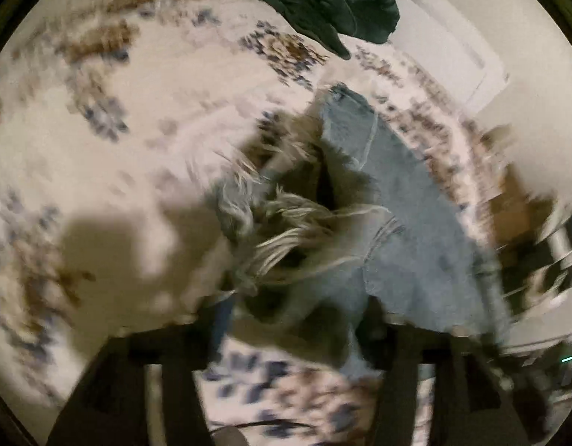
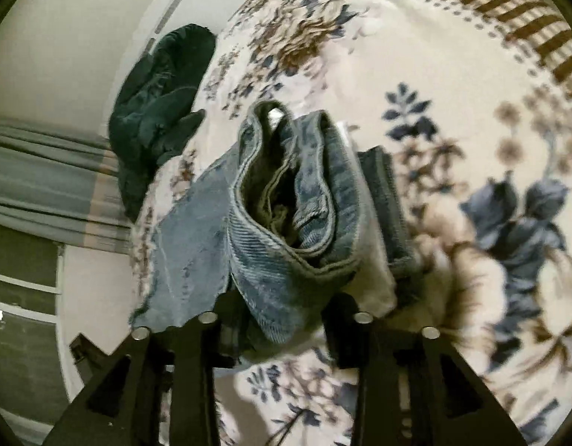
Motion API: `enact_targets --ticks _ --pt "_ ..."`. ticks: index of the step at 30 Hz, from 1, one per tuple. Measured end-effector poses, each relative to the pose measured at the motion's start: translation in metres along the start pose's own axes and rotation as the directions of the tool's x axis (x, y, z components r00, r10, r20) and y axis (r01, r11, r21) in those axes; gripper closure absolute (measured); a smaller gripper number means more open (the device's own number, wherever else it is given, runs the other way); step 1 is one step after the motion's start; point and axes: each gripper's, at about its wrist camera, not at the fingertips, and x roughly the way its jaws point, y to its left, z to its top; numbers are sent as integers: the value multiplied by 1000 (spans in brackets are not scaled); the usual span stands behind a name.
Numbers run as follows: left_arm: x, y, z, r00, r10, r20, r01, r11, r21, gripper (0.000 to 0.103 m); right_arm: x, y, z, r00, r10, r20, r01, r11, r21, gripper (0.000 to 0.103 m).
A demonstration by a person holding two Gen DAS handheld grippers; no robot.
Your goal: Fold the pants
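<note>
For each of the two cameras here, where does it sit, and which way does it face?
Left wrist: on the left gripper, looking down its dark fingers at frayed jeans on a floral bedspread; blurred.
Right wrist: on the right gripper, facing the jeans' open waistband.
Both show: jeans, bedspread, dark green garment.

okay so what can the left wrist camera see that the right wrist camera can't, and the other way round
Only the left wrist view shows the frayed, stringy hem end of the light blue denim jeans, lifted near the left claw, though the picture is heavily blurred. Only the right wrist view shows the jeans' open waistband, bunched between the fingers of the right claw, and a striped grey curtain at its left edge. Both show the jeans, the crumpled dark green garment and the cream floral bedspread beneath them.
</note>
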Motion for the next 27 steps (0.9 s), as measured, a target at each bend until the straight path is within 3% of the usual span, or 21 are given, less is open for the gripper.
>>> enact_targets --ticks 1,6,9,10,13,15,20,23,27 --pt "-8 -4 1 999 35 19 -36 999 39 22 -5 1 -2 1000 -21 7 21 1000 -8 59" --pt "-43 -11 3 988 127 84 -137 982 132 14 -37 30 -20 977 -199 78 208 968 -139 37" --pt "-73 -21 -2 977 178 119 -200 958 204 10 -57 65 -40 922 -352 165 384 886 -261 8" --pt "-84 -24 -5 974 185 129 -211 951 228 10 -64 78 -48 897 -393 200 438 850 -294 2" --pt "-113 -35 -13 964 215 156 -253 923 290 10 -86 109 -69 845 -456 280 532 773 -347 1" --pt "-141 -42 -20 958 222 183 -272 906 325 10 -101 123 -80 824 -475 309 563 745 -357 1" --pt "-206 -53 -34 948 209 239 -288 881 375 10 -158 164 -116 806 -477 350 586 724 -364 1" --pt "-250 -56 -41 951 181 251 -270 882 385 10 -198 188 -137 799 -465 382 592 722 -358 1" --pt "-316 -61 -53 941 155 301 -270 879 393 10 -261 226 -171 785 -442 434 599 718 -355 1"
